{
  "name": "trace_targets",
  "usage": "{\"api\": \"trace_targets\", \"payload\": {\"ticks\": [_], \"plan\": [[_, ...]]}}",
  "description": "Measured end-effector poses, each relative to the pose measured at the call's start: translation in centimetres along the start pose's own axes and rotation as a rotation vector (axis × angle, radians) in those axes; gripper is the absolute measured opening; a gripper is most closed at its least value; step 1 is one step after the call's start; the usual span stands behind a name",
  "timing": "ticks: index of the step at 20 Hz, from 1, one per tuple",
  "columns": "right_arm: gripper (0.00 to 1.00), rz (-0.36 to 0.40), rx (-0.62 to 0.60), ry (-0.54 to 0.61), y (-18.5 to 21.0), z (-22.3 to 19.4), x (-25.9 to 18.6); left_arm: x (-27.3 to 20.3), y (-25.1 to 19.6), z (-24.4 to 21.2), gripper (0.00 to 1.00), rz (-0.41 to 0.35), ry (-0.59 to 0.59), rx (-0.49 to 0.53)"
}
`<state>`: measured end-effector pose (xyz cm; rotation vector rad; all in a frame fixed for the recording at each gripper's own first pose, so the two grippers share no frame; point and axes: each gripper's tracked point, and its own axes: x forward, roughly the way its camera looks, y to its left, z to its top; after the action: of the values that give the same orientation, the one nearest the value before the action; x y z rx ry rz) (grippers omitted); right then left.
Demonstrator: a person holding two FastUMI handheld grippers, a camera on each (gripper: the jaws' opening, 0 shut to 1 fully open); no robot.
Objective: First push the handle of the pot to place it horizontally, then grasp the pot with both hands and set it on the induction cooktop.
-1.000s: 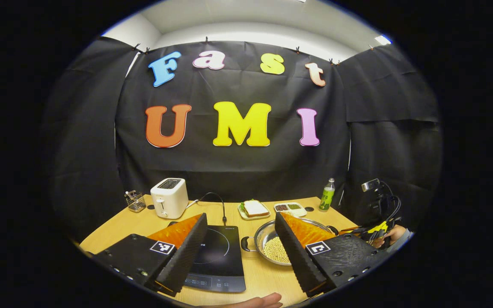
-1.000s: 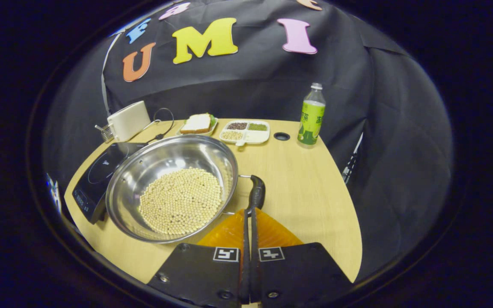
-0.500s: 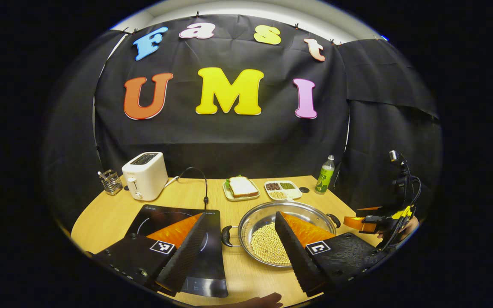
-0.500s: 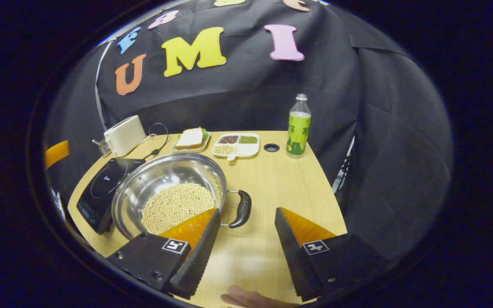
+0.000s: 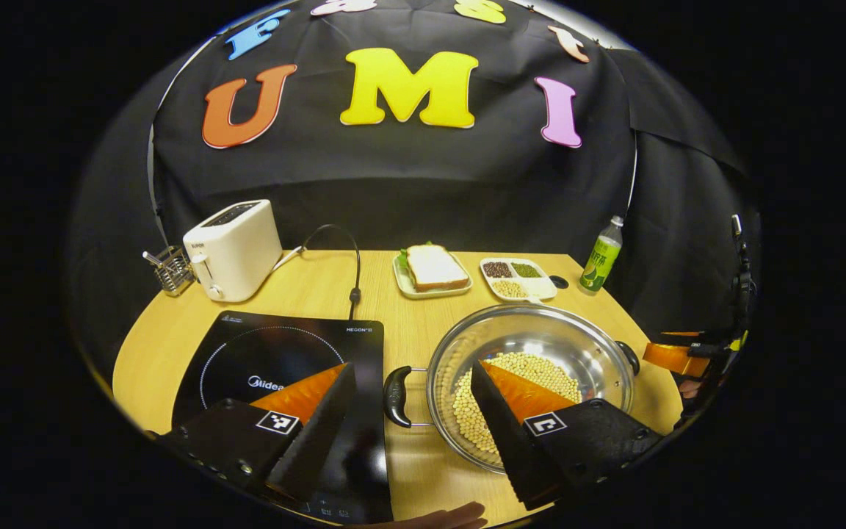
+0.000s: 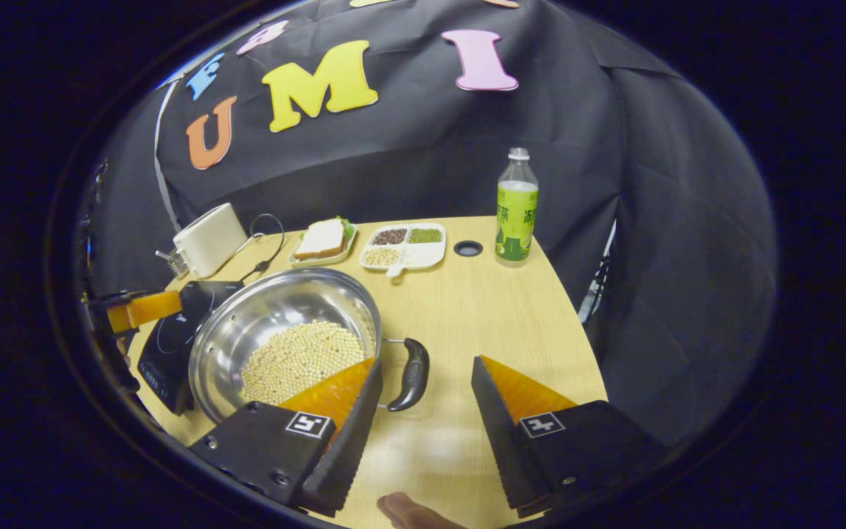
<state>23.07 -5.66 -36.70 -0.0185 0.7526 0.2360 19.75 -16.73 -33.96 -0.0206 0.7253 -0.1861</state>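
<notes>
A steel pot [image 5: 540, 345] [image 6: 269, 323] holding pale beans stands on the wooden table, to the right of the black induction cooktop [image 5: 276, 360] [image 6: 170, 342]. Its left black handle [image 5: 396, 395] lies between the fingers of my open left gripper [image 5: 412, 433], a little ahead of the tips. Its right black handle [image 6: 412, 375] lies just ahead of my open right gripper [image 6: 427, 433], close to the left finger. Both grippers hover above the table and touch nothing. The right gripper's orange finger [image 5: 676, 358] shows past the pot's far side in the left gripper view, the left gripper's [image 6: 145, 308] at the left of the right gripper view.
At the back stand a white toaster [image 5: 232, 248] with its cord, a wire holder [image 5: 166, 268], a plate with a sandwich [image 5: 432, 270], a divided dish of grains [image 5: 517, 278] and a green bottle [image 6: 517, 209]. A fingertip [image 6: 408, 510] shows at the bottom edge.
The right gripper, shut at the pot's right handle a second ago, has opened and pulled back. The left gripper has moved forward and tilted down, bringing the left handle between its fingers.
</notes>
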Motion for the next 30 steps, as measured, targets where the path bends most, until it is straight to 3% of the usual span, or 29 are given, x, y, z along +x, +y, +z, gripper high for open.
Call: {"api": "trace_targets", "payload": {"ticks": [5,10,16,17,18,19,20,21,22,23,24,25,28,29,30], "plan": [[0.80,0.044,0.033,0.024,1.4,0.2,2.0,3.2,0.2,-2.4,0.94,-0.031,0.101,-0.002],[0.82,0.031,0.071,0.068,1.8,-0.4,4.2,4.5,-0.1,-3.6,0.88,-0.046,0.142,0.011],[0.80,0.028,0.090,0.056,2.0,-0.1,4.6,5.3,0.6,-4.1,0.63,-0.037,0.163,-0.002],[0.80,0.037,0.098,0.064,2.2,-0.4,4.7,5.3,0.6,-4.1,0.73,-0.036,0.165,-0.002],[0.77,0.036,0.107,0.075,2.3,-0.6,4.8,5.4,0.6,-4.2,0.63,-0.036,0.165,0.000],[0.72,0.032,0.117,0.085,2.3,-0.8,4.7,5.3,0.6,-4.1,0.62,-0.037,0.166,-0.001],[0.74,0.039,0.119,0.096,2.4,-1.0,4.8,5.4,0.6,-4.2,0.62,-0.039,0.168,-0.003],[0.71,0.026,0.119,0.103,2.2,-1.2,5.0,5.3,0.6,-4.3,0.51,-0.041,0.174,-0.007],[0.66,0.027,0.124,0.098,2.3,-1.3,5.0,5.3,0.6,-4.2,0.71,-0.044,0.177,-0.002],[0.64,0.023,0.123,0.102,2.2,-1.2,4.9,5.2,0.6,-4.3,0.71,-0.046,0.183,0.005],[0.63,0.021,0.123,0.102,2.2,-1.2,4.9,5.3,0.6,-4.2,0.61,-0.046,0.183,0.004],[0.63,0.018,0.120,0.103,2.2,-1.1,4.8,5.2,0.6,-4.3,0.59,-0.048,0.193,0.001],[0.58,0.018,0.131,0.109,2.2,-1.2,4.7,5.0,0.6,-4.2,0.58,-0.065,0.199,-0.006],[0.58,0.017,0.132,0.116,2.2,-1.3,4.7,5.1,0.6,-4.3,0.67,-0.063,0.199,-0.011],[0.58,0.014,0.137,0.118,2.2,-1.3,4.5,4.9,0.5,-4.3,0.55,-0.062,0.199,-0.013]]}}
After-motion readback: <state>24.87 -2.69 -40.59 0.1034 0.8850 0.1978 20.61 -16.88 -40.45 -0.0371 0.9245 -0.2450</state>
